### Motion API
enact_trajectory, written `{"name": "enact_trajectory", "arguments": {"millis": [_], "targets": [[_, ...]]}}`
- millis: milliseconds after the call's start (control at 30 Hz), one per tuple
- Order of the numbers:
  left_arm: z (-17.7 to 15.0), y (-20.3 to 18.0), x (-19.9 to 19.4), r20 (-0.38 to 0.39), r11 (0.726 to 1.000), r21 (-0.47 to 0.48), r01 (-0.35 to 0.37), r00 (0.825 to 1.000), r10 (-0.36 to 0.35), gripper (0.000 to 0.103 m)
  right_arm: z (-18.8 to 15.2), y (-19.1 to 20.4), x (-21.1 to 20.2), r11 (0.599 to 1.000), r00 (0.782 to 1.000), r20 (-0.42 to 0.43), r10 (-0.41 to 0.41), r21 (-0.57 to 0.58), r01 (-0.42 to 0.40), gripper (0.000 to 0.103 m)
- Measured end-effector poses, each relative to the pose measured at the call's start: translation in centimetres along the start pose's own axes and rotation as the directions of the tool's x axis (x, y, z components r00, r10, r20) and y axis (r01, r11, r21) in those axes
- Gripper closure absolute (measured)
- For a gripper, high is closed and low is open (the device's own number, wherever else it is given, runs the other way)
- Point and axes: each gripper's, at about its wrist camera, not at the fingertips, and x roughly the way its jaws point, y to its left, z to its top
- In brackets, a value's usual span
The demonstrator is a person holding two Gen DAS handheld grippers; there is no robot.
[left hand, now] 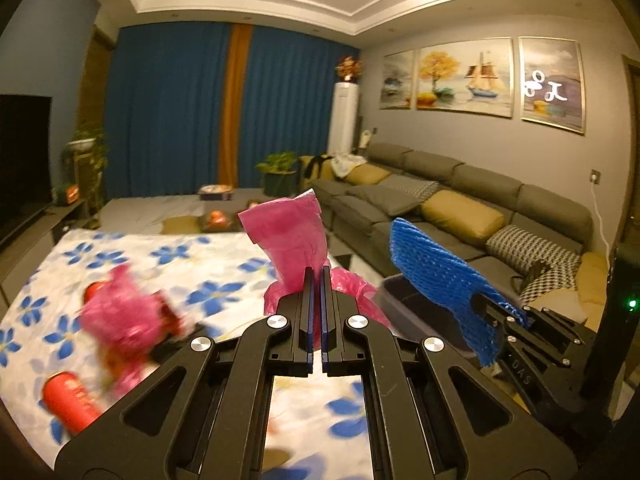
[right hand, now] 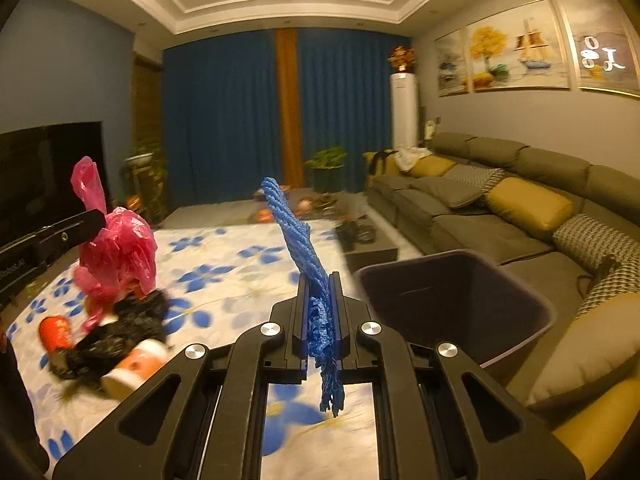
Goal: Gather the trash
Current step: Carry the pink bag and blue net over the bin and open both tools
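Note:
My left gripper (left hand: 318,280) is shut on a pink plastic bag (left hand: 288,236), which sticks up past the jaws and bunches behind them. From the right wrist view, the same left gripper (right hand: 96,218) and pink bag (right hand: 120,248) hang over a trash pile on the left. My right gripper (right hand: 319,280) is shut on a blue foam net (right hand: 296,236) that stands up and dangles below the jaws. In the left wrist view the right gripper (left hand: 506,312) holds the blue net (left hand: 432,272) above a dark bin (left hand: 404,294). The bin (right hand: 532,312) stands open to the right of it.
A floral cloth (right hand: 224,272) covers the low surface. On it lie red cans (left hand: 70,402), a blurred pink bundle (left hand: 120,316), black scraps (right hand: 120,332) and an orange-white cup (right hand: 136,364). A grey sofa (right hand: 500,216) runs along the right, a television (right hand: 44,168) on the left.

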Motion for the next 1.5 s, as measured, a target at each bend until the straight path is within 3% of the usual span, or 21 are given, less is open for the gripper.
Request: {"name": "enact_trajectory", "arguments": {"millis": [233, 433, 867, 1500], "targets": [[1.2, -5.8, 4.3, 0.019, 0.996, 0.027, 0.08, 0.997, -0.081, 0.102, 1.4, -5.4, 0.3, 0.989, 0.988, 0.049, -0.145, 0.031, 0.144, 0.093], [1.4, -9.3, 8.1, -0.004, 0.993, 0.035, 0.116, 0.993, -0.116, 0.102, 1.6, -8.4, 1.0, 0.98, 0.98, 0.056, -0.191, 0.063, 0.187, 0.093], [0.3, -14.0, 13.1, -0.053, 0.988, 0.087, 0.125, 0.991, -0.121, 0.101, 0.6, -11.4, 3.2, 0.971, 0.977, 0.018, -0.213, 0.119, 0.209, 0.093], [-0.4, -15.2, 16.4, -0.099, 0.985, 0.084, 0.149, 0.985, -0.14, 0.101, 0.7, -12.0, 5.1, 0.971, 0.978, -0.012, -0.209, 0.115, 0.209, 0.093]]}}
